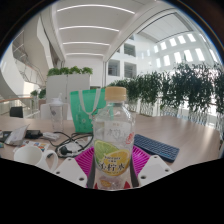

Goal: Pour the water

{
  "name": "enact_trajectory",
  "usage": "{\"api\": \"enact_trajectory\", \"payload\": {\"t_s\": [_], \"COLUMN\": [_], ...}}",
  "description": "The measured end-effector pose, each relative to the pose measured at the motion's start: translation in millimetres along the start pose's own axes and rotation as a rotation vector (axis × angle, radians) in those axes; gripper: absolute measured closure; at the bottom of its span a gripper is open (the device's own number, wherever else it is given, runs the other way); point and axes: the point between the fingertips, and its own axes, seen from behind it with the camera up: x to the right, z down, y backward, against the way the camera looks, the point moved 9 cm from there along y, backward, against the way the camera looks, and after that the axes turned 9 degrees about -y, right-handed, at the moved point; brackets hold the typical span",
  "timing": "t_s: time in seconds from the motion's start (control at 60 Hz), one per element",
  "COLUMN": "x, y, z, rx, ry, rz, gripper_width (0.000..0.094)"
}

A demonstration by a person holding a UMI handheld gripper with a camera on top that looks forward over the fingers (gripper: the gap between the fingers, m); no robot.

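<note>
The bottle (112,140) stands upright between the jaws — a clear plastic body with a pale orange cap, liquid visible through the wall, and a label printed with fruit in yellow, green and pink across its lower half. The gripper (112,160) has its jaws closed in on the bottle: the magenta pads (86,158) show at either side of the label and appear to press against it, with no gap visible on either side. Whether the bottle's base rests on the table (190,140) or is lifted clear of it cannot be told, since the base is hidden low between the fingers. Directly behind the bottle, and partly covered by it, stands a green translucent container (85,108) — its upper rim is open. To the right of the bottle, near the right finger, a dark flat object with a striped surface (157,148) lies on the light wooden table. To the left lie white rounded items (35,155) and a tangle of dark cables (68,148), with a dark device (14,134) farther off on that side. Beyond the table a white planter with green foliage (68,78) sits to the left, and a row of tall leafy plants (180,92) lines the right, before large windows. Curved strip lights (92,28) cross the ceiling overhead.
</note>
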Motion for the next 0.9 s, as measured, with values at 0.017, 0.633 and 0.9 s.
{"api": "enact_trajectory", "payload": {"t_s": [0.017, 0.633, 0.9], "x": [0.0, -40.7, -110.7], "y": [0.7, 182.2, 361.7], "z": [0.0, -34.2, -91.4], "rx": [-0.001, -0.197, -0.163], "ry": [-0.006, -0.031, -0.018], "rz": [0.0, 0.089, 0.11], "gripper_width": [0.0424, 0.0094, 0.0088]}}
